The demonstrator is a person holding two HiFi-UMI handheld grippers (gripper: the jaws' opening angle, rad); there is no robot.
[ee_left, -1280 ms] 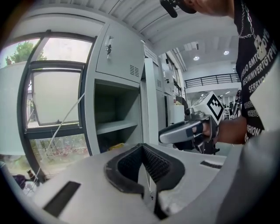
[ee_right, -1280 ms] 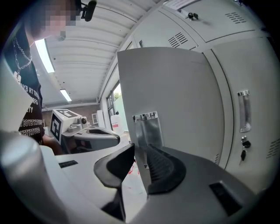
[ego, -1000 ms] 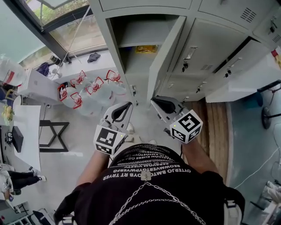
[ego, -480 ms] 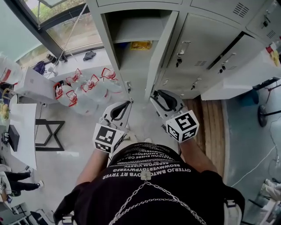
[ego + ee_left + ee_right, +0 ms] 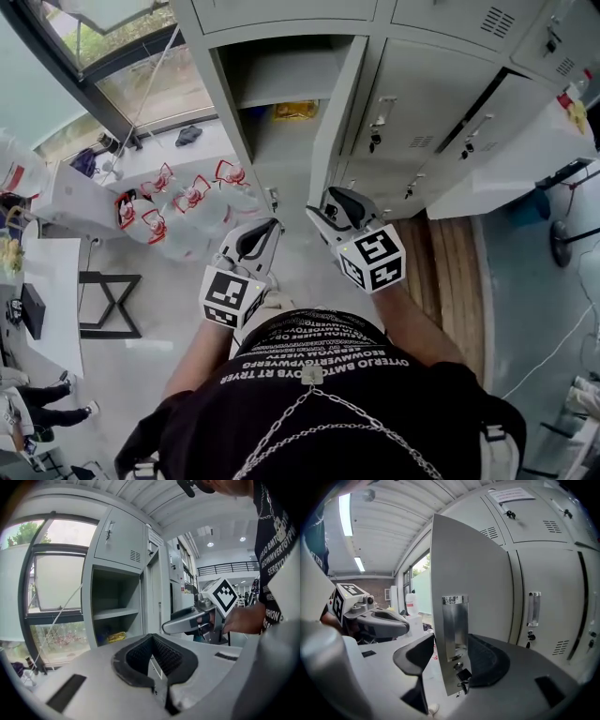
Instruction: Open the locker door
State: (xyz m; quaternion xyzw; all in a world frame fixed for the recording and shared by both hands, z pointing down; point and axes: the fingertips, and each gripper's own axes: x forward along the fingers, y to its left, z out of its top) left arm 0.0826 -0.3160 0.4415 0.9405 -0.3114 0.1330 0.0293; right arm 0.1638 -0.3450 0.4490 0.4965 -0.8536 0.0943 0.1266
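Observation:
The grey locker (image 5: 281,80) stands open, its door (image 5: 336,103) swung out toward me. In the right gripper view the door's free edge (image 5: 464,573), with its metal handle plate (image 5: 454,634) and lock (image 5: 461,674), stands between the jaws. My right gripper (image 5: 317,211) (image 5: 452,656) is open. Its jaws have just been opening, and the pads (image 5: 415,656) stand clear of the door on both sides. My left gripper (image 5: 274,225) (image 5: 154,656) hangs shut and empty, left of the door and apart from it. A yellow packet (image 5: 295,111) (image 5: 115,637) lies inside the locker.
Closed lockers (image 5: 422,94) line the wall to the right of the open one. Several water jugs with red handles (image 5: 187,202) stand on the floor at the left, below a window. A white table (image 5: 52,281) and a black frame (image 5: 108,300) sit further left.
The right gripper's jaws have gone from shut to wide apart, and the gripper has shifted slightly left by the door's edge. The left gripper has stayed where it was.

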